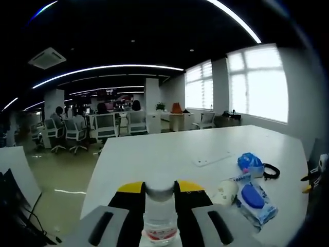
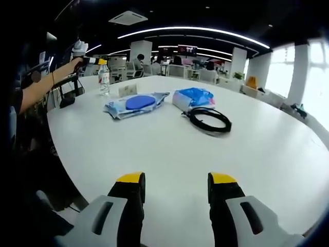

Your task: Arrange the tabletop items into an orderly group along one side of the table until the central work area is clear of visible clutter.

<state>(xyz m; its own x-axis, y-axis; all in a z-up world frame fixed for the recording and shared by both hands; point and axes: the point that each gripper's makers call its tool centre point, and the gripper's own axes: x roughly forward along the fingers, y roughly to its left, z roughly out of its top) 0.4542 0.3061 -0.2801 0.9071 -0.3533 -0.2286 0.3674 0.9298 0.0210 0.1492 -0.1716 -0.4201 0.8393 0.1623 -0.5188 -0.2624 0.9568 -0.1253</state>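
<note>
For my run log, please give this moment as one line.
left gripper: shut on water bottle | right gripper: open, above table | wipes pack, blue pouch, black cable: grouped

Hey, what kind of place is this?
Most likely an open-plan office: rows of desks with office chairs, long ceiling strip lights, and a large white table.

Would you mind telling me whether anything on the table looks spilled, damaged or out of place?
Nothing looks spilled or damaged. The water bottle stands upright, clamped by the left gripper. The wipes pack, blue bag and coiled black cable lie loosely scattered, not yet grouped.
</note>
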